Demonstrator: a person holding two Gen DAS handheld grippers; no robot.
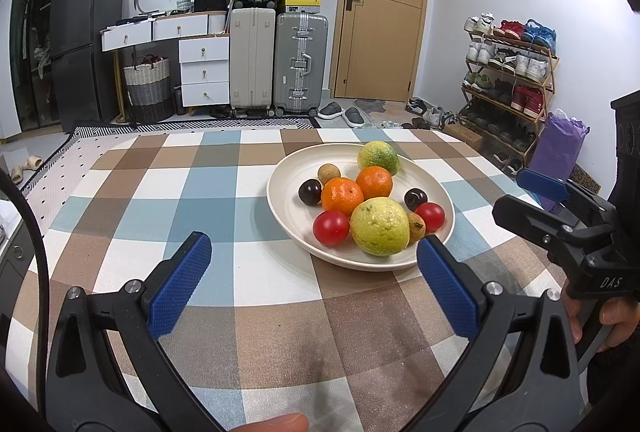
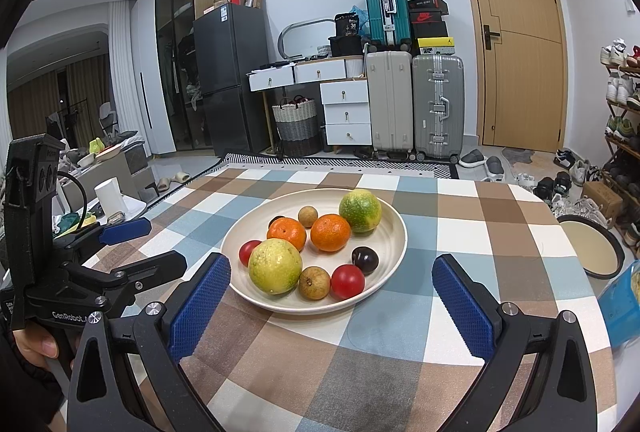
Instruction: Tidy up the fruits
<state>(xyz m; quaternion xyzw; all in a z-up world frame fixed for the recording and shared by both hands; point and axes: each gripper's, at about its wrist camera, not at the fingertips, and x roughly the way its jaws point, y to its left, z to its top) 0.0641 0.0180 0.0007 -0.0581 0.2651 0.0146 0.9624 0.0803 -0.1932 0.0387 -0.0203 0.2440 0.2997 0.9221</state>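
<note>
While fingers gape, both grippers (image 1: pixel 314 252) (image 2: pixel 332 278) face the plate (image 2: pixel 256 228).

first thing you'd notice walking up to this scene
The cream plate heaped with fruit in the middle of the checked tablecloth, above all the two oranges and the big yellow-green fruit at its near edge. Both the left gripper and right gripper hang open just short of the plate, holding nothing.

Plate (image 2: pixel 394 232) on table (image 2: pixel 480 224), fruit heaped in plate (image 1: pixel 362 204), both grippers before plate with jaws apart, left gripper (image 1: pixel 314 264), right gripper (image 2: pixel 332 286), suitcases (image 1: pixel 276 60) and door (image 1: pixel 386 4) behind table, shoe rack (image 1: pixel 508 72) at right.
</note>
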